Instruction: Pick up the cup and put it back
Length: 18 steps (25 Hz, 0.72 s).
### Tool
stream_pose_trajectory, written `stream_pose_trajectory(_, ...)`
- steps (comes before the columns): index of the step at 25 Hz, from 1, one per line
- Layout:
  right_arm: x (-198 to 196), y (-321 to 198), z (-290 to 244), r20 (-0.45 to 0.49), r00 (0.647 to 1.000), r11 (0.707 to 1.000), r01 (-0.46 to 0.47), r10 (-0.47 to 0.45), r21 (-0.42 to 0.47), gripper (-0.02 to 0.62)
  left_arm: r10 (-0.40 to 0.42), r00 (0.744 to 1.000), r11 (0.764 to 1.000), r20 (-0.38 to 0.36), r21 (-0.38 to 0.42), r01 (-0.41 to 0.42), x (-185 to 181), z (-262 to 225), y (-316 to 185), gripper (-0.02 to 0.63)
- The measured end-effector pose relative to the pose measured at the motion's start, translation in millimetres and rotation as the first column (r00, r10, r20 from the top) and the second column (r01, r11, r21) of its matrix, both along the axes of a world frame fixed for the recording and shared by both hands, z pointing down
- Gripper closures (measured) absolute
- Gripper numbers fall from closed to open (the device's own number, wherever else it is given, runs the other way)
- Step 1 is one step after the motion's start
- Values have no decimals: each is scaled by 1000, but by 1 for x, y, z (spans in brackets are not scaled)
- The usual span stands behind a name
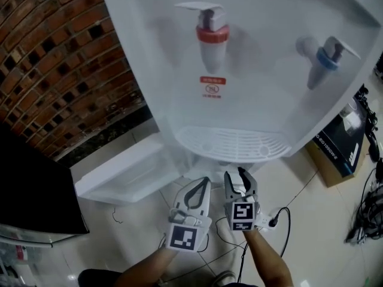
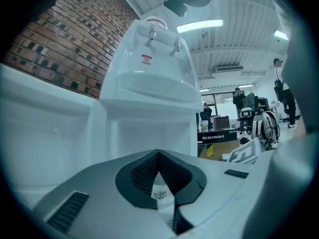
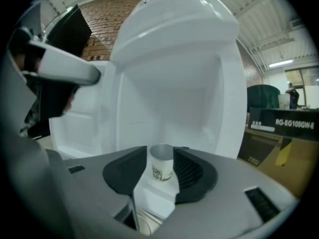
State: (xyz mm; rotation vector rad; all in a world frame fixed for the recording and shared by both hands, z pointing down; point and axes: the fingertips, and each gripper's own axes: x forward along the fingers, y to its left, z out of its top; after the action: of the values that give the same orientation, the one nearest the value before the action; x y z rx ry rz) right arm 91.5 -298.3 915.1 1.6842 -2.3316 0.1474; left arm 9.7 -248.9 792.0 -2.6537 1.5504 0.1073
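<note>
The white water dispenser (image 1: 257, 52) fills the upper view, with a red tap and a blue tap. A cardboard box (image 1: 335, 151) stands on the floor at its right. The slotted drip tray (image 1: 230, 143) sits below the taps. Left gripper (image 1: 204, 181): jaws clenched tip to tip, holding nothing. Right gripper (image 1: 237, 178): jaws grasping the paper cup (image 3: 162, 166), which stands upright on a white ledge at the dispenser's base. The cup's contents cannot be determined.

From six o'clock our forearms (image 1: 269, 259) aim both grippers at twelve, the left gripper (image 1: 205, 182) at nine o'clock of the right gripper (image 1: 237, 177), its jaws tip to tip, the right gripper's jaws closed on the cup (image 3: 161, 166).
</note>
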Motion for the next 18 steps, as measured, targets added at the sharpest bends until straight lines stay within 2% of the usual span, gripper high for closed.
stream_pose_trajectory(2, -3, 18, -33, 8, 1000, 999, 25, -25, 32, 465, 9, 1000, 1000, -26, 1, -9, 4, -8, 0, 604)
stream_pose_trajectory(3, -5, 26, -50, 10, 999, 998, 37, -38, 48, 472, 18, 999, 1000, -30, 2, -18, 7, -13, 1, 604)
stream_pose_trajectory(4, -7, 33, -67, 6, 999, 997, 50, -51, 63, 475, 29, 999, 1000, -26, -3, -29, 10, -16, 3, 604)
stream_pose_trajectory(7, -9, 49, -117, -15, 997, 991, 80, -79, 109, 534, 64, 998, 997, 0, -36, -64, 19, -29, 9, 604)
stream_pose_trajectory(9, -12, 60, -146, -45, 995, 987, 98, -93, 126, 569, 74, 997, 997, 0, -29, -74, 21, -49, 13, 604)
stream_pose_trajectory(13, -17, 85, -200, -81, 991, 988, 111, -103, 103, 589, 65, 998, 998, -10, -22, -66, 12, -103, 21, 604)
stream_pose_trajectory(18, -16, 112, -279, -33, 998, 997, 63, -61, 47, 591, 65, 997, 997, 35, -40, -63, -3, -180, 37, 604)
